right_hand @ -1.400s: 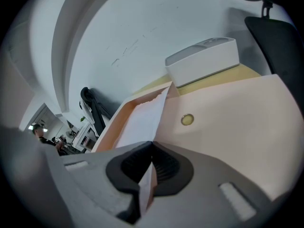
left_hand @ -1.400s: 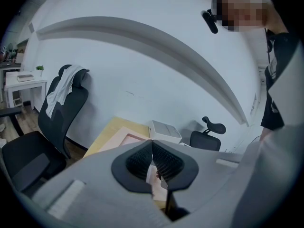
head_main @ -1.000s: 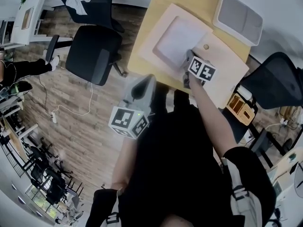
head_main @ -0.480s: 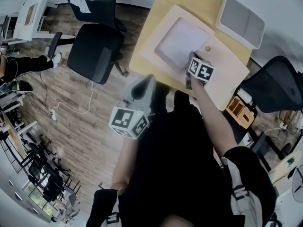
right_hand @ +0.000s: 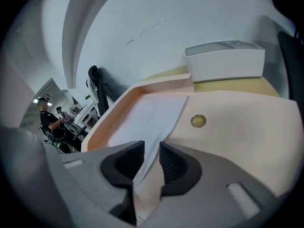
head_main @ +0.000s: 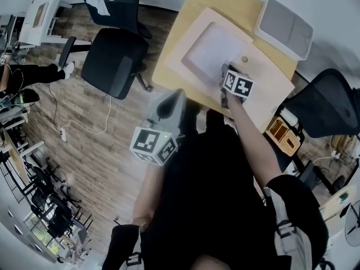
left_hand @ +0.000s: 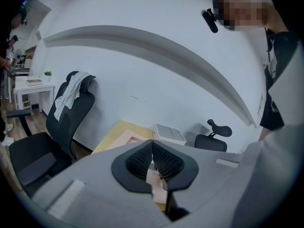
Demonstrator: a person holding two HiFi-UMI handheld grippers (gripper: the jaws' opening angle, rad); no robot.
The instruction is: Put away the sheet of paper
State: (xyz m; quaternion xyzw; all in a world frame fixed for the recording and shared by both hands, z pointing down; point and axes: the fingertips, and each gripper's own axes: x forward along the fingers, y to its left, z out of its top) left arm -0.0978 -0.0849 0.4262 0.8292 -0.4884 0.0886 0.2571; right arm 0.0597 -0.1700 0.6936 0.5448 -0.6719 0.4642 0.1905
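The white sheet of paper (head_main: 208, 50) (right_hand: 149, 113) lies in the recess of a pale pink open case (head_main: 185, 35) (right_hand: 118, 106) on the wooden table. My right gripper (head_main: 224, 76) (right_hand: 152, 151) is at the sheet's near corner. Its jaws have just been opening and now stand apart, with the corner of the sheet between them, leaning toward the left pad and not pinched. My left gripper (head_main: 173, 97) (left_hand: 152, 152) is shut and empty, held off the table's near edge.
The case's flat half carries a brass snap button (head_main: 244, 59) (right_hand: 198, 121). A grey lidded box (head_main: 283, 22) (right_hand: 223, 61) stands at the table's far corner. Black office chairs stand left (head_main: 112, 63) and right (head_main: 326, 100) of the table (head_main: 169, 66).
In the head view neither hand nor the sheet shows clear movement; the right gripper stays at the sheet's near corner.
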